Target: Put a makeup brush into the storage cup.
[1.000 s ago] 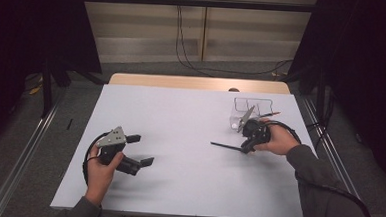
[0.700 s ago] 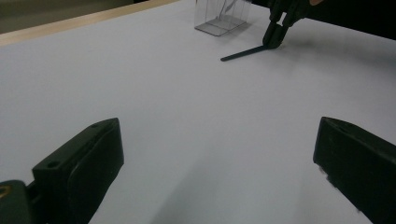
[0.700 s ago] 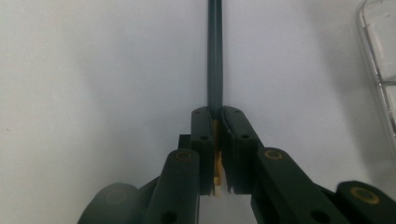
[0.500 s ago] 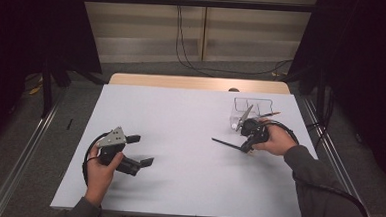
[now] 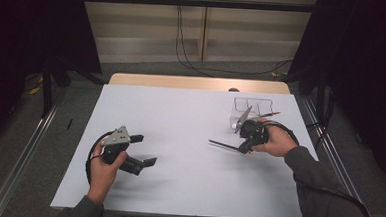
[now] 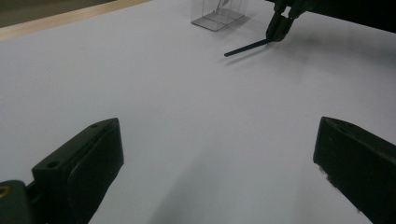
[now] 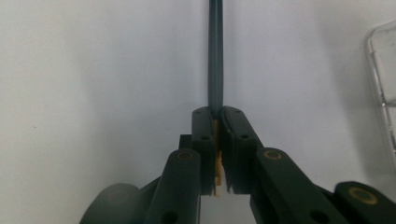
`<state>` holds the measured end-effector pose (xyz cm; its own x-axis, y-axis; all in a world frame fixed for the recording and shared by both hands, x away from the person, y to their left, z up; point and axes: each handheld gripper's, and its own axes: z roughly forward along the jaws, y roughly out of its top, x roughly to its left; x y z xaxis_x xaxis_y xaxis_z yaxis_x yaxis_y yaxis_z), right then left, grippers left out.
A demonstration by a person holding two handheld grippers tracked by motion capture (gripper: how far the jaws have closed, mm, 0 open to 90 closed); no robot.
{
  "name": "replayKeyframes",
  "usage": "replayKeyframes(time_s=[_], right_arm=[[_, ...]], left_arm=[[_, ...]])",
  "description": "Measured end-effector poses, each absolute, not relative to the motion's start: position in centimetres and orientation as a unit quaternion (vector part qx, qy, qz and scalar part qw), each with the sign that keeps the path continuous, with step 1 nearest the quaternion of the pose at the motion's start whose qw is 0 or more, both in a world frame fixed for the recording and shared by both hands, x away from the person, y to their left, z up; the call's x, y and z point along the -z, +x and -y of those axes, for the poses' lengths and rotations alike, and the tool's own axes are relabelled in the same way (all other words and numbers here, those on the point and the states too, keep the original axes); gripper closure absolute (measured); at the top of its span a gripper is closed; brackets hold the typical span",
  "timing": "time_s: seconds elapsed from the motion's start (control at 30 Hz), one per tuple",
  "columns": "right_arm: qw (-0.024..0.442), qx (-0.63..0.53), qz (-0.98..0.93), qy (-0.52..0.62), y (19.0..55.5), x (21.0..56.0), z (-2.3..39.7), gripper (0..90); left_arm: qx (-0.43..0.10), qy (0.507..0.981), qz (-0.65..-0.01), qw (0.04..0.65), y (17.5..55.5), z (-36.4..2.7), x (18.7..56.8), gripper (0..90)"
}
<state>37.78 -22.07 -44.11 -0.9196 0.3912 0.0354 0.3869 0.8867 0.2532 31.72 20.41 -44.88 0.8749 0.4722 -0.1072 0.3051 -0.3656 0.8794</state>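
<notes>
A thin dark stick (image 5: 225, 145), straight and slender, lies nearly level just above the white table (image 5: 187, 178), one end clamped between the right gripper's (image 5: 243, 149) jaws, beside a clear box (image 5: 253, 109).

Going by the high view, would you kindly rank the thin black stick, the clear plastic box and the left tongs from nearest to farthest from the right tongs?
1. Thin black stick: clamped in the right tongs, pointing toward the table's middle.
2. Clear plastic box: just beyond them, near the table's far right.
3. Left tongs: across the table, at the near left.
</notes>
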Motion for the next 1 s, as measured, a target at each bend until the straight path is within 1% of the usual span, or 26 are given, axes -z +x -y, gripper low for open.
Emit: replayKeyframes(time_s=[0.1, 0.37, 0.73, 1.0], right_arm=[[0.007, -0.132, -0.972, 0.196, 37.5, 43.6, 21.9, 84.6], [0.023, -0.14, -0.973, 0.182, 37.2, 42.9, 21.8, 84.7], [0.024, -0.142, -0.976, 0.165, 36.7, 41.9, 21.1, 84.7], [0.029, -0.144, -0.977, 0.152, 36.3, 41.5, 20.8, 84.6]], left_arm=[[-0.083, 0.823, -0.238, 0.51, 31.8, -20.1, 44.8, 1.3], [-0.075, 0.833, -0.237, 0.494, 32.5, -19.3, 44.3, 0.9], [-0.064, 0.837, -0.246, 0.485, 33.2, -18.0, 44.2, 0.5], [-0.06, 0.848, -0.238, 0.47, 33.9, -16.9, 43.1, 0.4]])
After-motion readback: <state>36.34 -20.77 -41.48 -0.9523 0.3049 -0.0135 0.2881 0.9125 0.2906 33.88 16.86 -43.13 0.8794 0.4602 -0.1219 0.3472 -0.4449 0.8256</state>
